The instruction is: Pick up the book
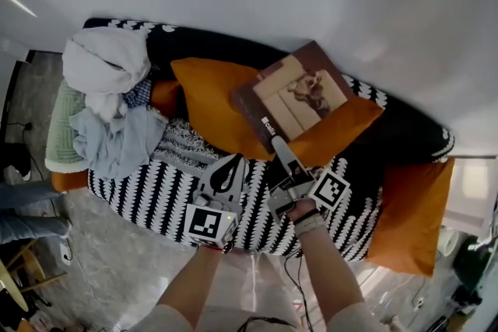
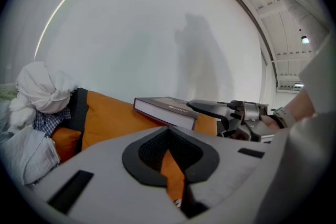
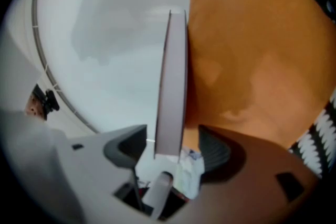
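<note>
The book (image 1: 299, 93), brown with a picture on its cover, lies flat on an orange cushion (image 1: 210, 101) on the sofa. My right gripper (image 1: 280, 148) is rolled on its side at the book's near corner. In the right gripper view the book's edge (image 3: 172, 81) stands between the open jaws (image 3: 172, 140), with a gap on each side. My left gripper (image 1: 228, 171) hovers over the sofa seat just left of it, shut on nothing. From the left gripper (image 2: 170, 157) I see the book (image 2: 168, 108) side-on and the right gripper (image 2: 210, 108) at its corner.
The sofa (image 1: 156, 190) has a black-and-white patterned cover. A pile of clothes (image 1: 109, 113) topped by a white bundle (image 1: 105, 62) fills its left end. Another orange cushion (image 1: 412, 214) leans at the right end. A white wall rises behind.
</note>
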`<state>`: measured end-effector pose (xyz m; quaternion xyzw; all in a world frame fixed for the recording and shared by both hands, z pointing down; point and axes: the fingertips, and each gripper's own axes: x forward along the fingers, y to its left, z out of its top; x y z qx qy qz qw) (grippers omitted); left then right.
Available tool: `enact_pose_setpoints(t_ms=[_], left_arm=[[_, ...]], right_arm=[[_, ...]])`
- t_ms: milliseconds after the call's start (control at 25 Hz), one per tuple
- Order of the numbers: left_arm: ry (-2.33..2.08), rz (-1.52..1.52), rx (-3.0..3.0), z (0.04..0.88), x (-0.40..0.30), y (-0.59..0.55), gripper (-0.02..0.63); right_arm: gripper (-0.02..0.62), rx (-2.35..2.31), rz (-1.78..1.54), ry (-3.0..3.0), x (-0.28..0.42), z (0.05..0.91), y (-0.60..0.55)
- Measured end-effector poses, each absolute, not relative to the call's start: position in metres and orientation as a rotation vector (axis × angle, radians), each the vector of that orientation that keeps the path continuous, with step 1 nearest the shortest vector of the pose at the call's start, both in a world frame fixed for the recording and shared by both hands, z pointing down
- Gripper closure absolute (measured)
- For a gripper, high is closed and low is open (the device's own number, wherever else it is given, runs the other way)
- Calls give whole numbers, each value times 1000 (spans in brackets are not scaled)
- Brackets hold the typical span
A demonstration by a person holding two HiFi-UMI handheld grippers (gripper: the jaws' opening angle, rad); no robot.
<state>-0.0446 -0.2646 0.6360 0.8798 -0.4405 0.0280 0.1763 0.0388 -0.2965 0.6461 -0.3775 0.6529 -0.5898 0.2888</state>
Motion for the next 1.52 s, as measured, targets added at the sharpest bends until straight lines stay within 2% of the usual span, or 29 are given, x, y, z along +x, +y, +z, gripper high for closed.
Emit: enact_pose_setpoints(t_ms=[520,720,880,1520], left_arm=[[-1273,70,2473,634,-53,-275,583],[-1278,58,2458,634,-57,-274,583],[-1280,64,2457,635,-59,-269,583],[-1332,41,2465,618,-72,-257,583]], right_arm=[[307,-1000,-1589,1718,33,648,-310],[346,-1020,-1585,1743,32,649,-311],[419,-1032,-1572,1751,33,647,-312],[434,-987,-1580,1715,39,639,-285]])
